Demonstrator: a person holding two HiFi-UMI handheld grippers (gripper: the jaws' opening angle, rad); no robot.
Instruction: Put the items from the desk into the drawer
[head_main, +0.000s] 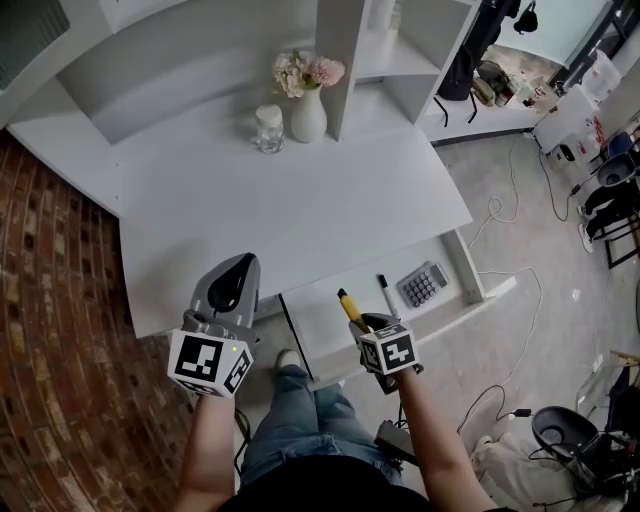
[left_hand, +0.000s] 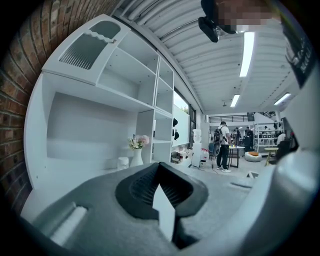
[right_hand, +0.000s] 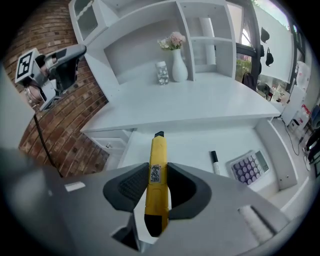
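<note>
**Handling.** The yellow plastic snap-off utility knife (right_hand: 158, 150) looks light and rigid. Its body is smooth and narrow, so it could slip or swing in a loose pinch. Grip it across the flat sides near mid-length, behind the black nose. The blade does not appear to be extended. Even so, lay the knife down flat rather than dropping it nose first.

**Appearance.** The knife is a long, slim bar. It has a short black tip at the far end and a small printed sticker on the upper face, about where the pads meet it.

**Right gripper** (right_hand: 158, 172). The jaws are pinching the knife across its width at mid-body. The black tip points away from the person and the tail hangs out behind the pads.

**Position.** The knife is in the air above the near left part of the open white drawer (right_hand: 195, 145), tilted downward. It is not touching the drawer floor.

**Drawer contents.** A black-capped white marker (right_hand: 214, 162) lies right of the knife. A grey calculator with purple keys (right_hand: 248, 167) lies further right.

**Left gripper** (left_hand: 159, 167). The jaws are pressed together on nothing. The gripper is held left of the drawer, in front of the desk edge.

**Behind the drawer.** The white desk top (head_main: 300, 200) carries only a white vase of pink flowers (head_main: 308, 115) and a small glass jar (head_main: 269, 128). Judging by this, the knife is among the last items to go in.
</note>
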